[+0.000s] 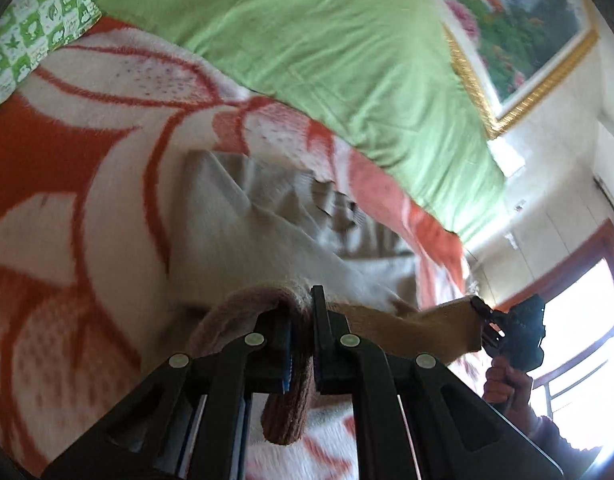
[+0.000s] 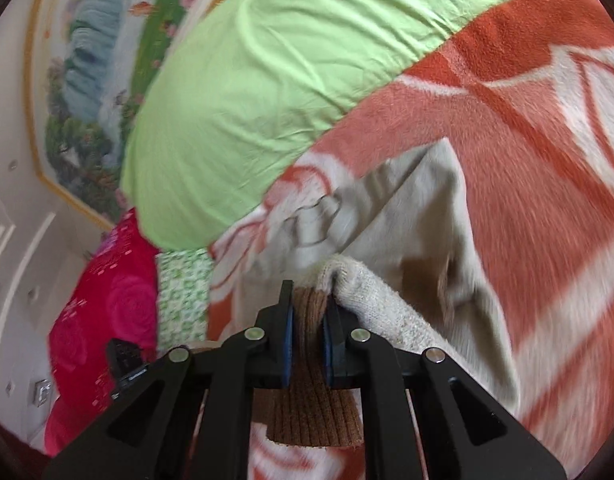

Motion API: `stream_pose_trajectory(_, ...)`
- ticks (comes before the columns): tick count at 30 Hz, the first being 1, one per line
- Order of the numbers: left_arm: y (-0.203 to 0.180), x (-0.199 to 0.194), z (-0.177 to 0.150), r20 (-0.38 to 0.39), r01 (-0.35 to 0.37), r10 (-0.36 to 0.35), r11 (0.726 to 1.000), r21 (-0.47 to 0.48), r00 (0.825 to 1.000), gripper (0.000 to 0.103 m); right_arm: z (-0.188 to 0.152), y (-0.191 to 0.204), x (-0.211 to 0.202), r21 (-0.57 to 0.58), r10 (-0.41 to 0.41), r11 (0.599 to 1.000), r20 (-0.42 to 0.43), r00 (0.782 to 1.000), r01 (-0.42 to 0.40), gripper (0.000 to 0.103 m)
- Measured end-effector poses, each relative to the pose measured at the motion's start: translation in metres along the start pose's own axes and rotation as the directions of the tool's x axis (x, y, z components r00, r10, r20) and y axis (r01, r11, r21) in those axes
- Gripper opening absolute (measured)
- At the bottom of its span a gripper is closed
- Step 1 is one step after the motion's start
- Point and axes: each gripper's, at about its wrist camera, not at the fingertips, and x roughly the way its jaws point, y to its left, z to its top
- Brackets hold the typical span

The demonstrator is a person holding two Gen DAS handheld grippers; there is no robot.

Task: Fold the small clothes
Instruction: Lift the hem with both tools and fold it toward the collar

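A small cream knit garment (image 1: 267, 236) with a brown ribbed hem lies on an orange-and-white flowered blanket (image 1: 87, 184); a dark print shows on its front. My left gripper (image 1: 301, 320) is shut on one end of the brown hem (image 1: 287, 408). The hem stretches right to my right gripper (image 1: 483, 320), held in a hand. In the right wrist view my right gripper (image 2: 309, 320) is shut on the brown hem (image 2: 315, 412), with the cream garment (image 2: 407, 220) lifted and draping down onto the blanket (image 2: 527, 128).
A light green sheet (image 1: 327, 40) covers the bed beyond the blanket. A green checked pillow (image 1: 39, 32) lies at the far left. A pink rose-pattern cushion (image 2: 107, 312) sits by the wall. A gold-framed painting (image 1: 519, 28) hangs behind; a bright window (image 1: 579, 340) is at right.
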Motion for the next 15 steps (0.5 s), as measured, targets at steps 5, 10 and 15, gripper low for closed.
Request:
stream_pose_trajectory(5,0.007,0.041,0.029,0.002,-0.027,0.027,0.999,-0.028,1.000,0.005,0.039,-0.018,0.042,0.034,-0.015,0.999,-0.008,1.000,0.015,0.013)
stream_pose_trajectory(10,0.026,0.081,0.051,-0.003,-0.090,0.090,0.994,-0.064,0.996,0.005,0.064,-0.042,0.081,0.061,-0.075,0.995,-0.037,0.996,0.077,0.013)
stream_pose_trajectory(15,0.050,0.113,0.059,-0.018,-0.151,0.150,0.982,-0.113,0.988,0.005,0.069,-0.069,0.105,0.111,-0.140,0.983,-0.059,0.988,0.145,0.013)
